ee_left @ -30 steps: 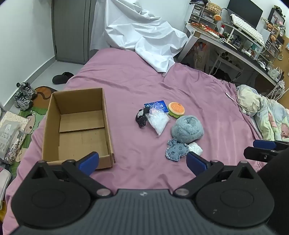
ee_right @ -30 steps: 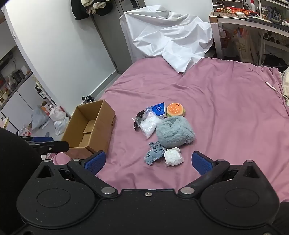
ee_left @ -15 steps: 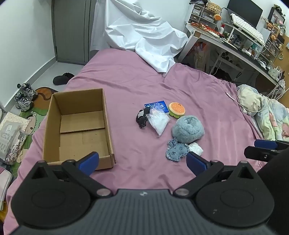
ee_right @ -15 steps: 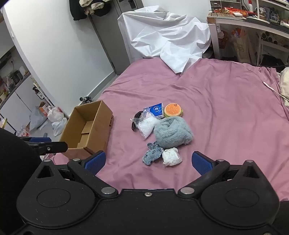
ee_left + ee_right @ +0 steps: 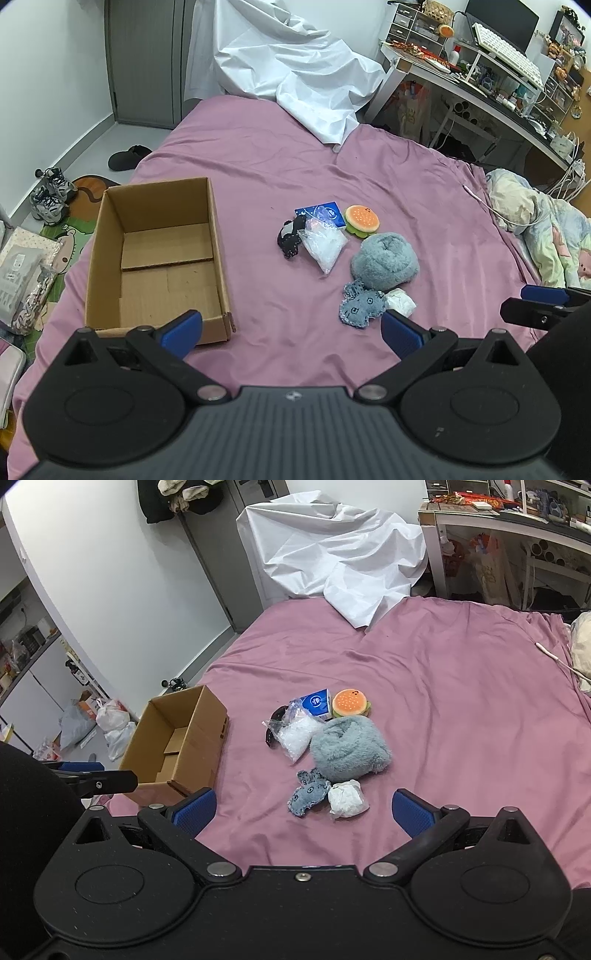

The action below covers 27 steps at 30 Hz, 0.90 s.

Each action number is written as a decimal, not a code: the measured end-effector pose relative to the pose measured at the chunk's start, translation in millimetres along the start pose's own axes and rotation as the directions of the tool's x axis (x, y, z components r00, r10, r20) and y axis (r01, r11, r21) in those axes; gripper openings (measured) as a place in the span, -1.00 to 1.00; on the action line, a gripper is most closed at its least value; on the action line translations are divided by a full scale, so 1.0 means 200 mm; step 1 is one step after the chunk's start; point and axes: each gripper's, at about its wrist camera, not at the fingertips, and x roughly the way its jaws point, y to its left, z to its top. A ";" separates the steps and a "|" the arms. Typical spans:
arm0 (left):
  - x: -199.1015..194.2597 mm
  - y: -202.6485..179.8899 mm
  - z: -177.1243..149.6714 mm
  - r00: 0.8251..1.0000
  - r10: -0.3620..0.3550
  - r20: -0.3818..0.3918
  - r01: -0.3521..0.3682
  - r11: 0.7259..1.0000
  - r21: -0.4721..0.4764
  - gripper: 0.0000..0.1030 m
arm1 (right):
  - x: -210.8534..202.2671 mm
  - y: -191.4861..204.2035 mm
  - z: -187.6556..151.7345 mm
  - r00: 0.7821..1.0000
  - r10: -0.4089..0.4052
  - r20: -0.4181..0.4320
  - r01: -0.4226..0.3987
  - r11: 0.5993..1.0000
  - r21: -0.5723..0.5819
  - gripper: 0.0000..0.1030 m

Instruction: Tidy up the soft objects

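Left wrist: we hold left gripper (image 5: 291, 334) and right gripper (image 5: 303, 808) spread wide, empty, above the bed (image 5: 258, 162) | soft pile (image 5: 384, 262) lies clustered near the empty box (image 5: 218, 236), handy for loading | nothing packed yet

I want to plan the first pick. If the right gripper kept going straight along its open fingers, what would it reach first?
Most likely the white wad and the small denim toy, which lie side by side nearest between the right gripper fingers; the fluffy grey-blue plush sits just behind them. Depth is uncertain; nothing blocks the way.
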 end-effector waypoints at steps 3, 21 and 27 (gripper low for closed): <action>0.00 0.00 0.00 1.000 0.002 0.002 -0.002 1.000 0.001 0.99 | 0.00 0.00 0.00 1.000 0.000 0.001 0.000 1.000 0.000 0.99; 0.00 0.00 0.00 1.000 0.001 0.000 -0.001 1.000 0.000 0.99 | 0.00 0.00 0.00 1.000 0.001 0.002 -0.001 1.000 -0.001 0.99; 0.00 0.00 0.00 1.000 0.003 0.002 -0.003 1.000 0.001 0.99 | 0.00 0.00 0.00 1.000 -0.001 0.002 0.001 1.000 -0.003 0.99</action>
